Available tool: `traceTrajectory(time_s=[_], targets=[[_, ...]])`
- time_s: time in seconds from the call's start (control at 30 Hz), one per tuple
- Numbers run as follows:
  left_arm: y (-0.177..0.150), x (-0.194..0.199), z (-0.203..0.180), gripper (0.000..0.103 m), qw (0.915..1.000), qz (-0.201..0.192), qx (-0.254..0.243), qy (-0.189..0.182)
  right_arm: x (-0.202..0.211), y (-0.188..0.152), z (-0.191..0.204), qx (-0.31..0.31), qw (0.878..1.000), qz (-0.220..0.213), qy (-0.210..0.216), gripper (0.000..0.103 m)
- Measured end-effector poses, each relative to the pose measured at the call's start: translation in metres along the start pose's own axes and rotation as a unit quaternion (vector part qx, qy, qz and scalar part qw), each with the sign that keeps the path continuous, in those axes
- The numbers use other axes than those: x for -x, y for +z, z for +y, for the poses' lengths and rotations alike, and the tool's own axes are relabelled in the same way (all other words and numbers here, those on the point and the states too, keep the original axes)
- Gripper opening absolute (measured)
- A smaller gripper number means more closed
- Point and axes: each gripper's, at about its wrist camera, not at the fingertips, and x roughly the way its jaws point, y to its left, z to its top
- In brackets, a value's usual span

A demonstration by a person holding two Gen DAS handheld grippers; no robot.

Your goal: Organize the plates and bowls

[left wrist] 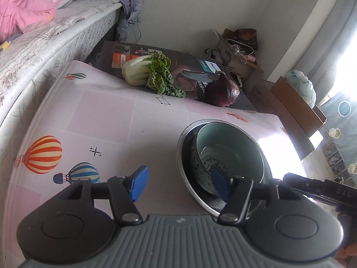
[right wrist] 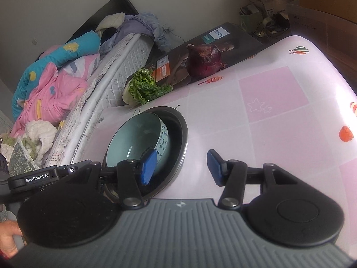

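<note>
Both hand-held grippers hang over the near edge of the worktop with their blue pads spread apart and nothing between them: the left hand-held gripper (left wrist: 179,184) has its right pad over the bowls while its left pad sits over bare cloth, and the right hand-held gripper (right wrist: 181,167) mirrors it, its left pad over the bowls and its right pad over the cloth. Just beyond them, near that front edge, a pale blue ceramic bowl (left wrist: 227,149) with a dark blue pattern on its outside rests tilted inside a larger metal bowl (left wrist: 181,154), leaning against one side of it; from the right wrist view the same ceramic bowl (right wrist: 136,143) lies inside the metal bowl (right wrist: 181,134), whose dark inside shows beside it. The worktop (left wrist: 107,116) wears a pink and white checked cloth printed with hot-air balloons and stars. At its far edge lies a dark flat printed box (left wrist: 116,55), and on it rest a head of bok choy (left wrist: 147,73) and, to one side, a red onion (left wrist: 222,92). A bed (left wrist: 44,38) with pink bedding runs along one side of the worktop, and cardboard boxes (left wrist: 236,58) stand on the floor past the far corner.
</note>
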Motion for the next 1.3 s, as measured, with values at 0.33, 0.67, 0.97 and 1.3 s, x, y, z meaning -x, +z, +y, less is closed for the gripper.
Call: traceTrajectory(time_s=[0.33, 0.67, 0.97, 1.3], targets=[[0.002, -0.025, 0.009, 0.031, 0.9987, 0.031, 0.04, -0.008, -0.028, 0.001, -0.006, -0.018, 1.0, 0.017, -0.009, 0.046], [0.004, -0.043, 0.013, 0.016, 0.9968, 0.038, 0.066, -0.022, -0.047, 0.002, -0.004, -0.022, 0.999, 0.026, -0.009, 0.025], [0.004, -0.048, 0.016, 0.015, 0.9958, 0.039, 0.078, -0.025, -0.067, 0.0, -0.002, -0.035, 0.999, 0.038, 0.004, 0.016], [0.002, -0.048, 0.016, 0.009, 0.9953, 0.03, 0.086, -0.032, -0.066, -0.006, 0.003, -0.023, 0.999, 0.03, 0.002, 0.014]])
